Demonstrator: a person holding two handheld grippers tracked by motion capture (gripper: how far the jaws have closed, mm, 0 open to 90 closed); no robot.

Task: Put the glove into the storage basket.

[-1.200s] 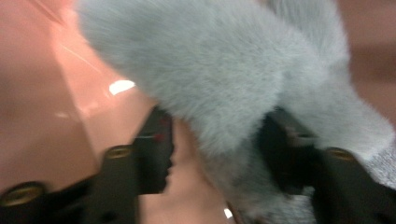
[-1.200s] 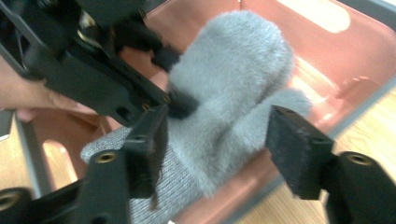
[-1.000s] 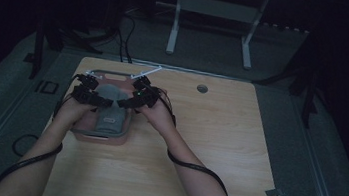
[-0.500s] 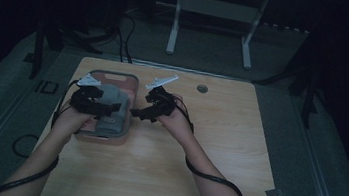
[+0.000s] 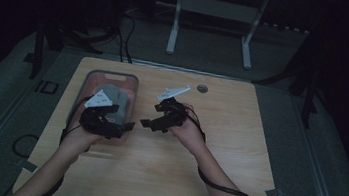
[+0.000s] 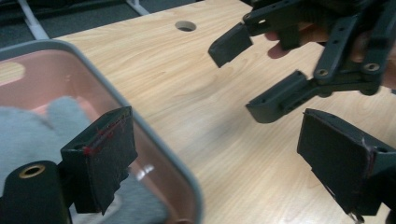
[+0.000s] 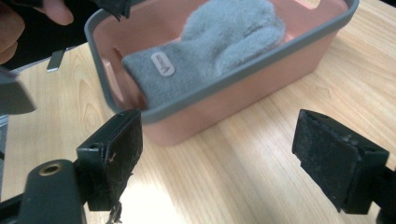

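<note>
Bin (image 5: 134,80), pink with grey rim, sits under the left gripper (image 5: 105,120), jaws wide and empty; grey fleece mitten (image 7: 210,51) lies inside. Right gripper (image 5: 157,121), beside it, likewise wide, empty. Risk: a low-swinging jaw catches the rim, tipping the bin.
</note>
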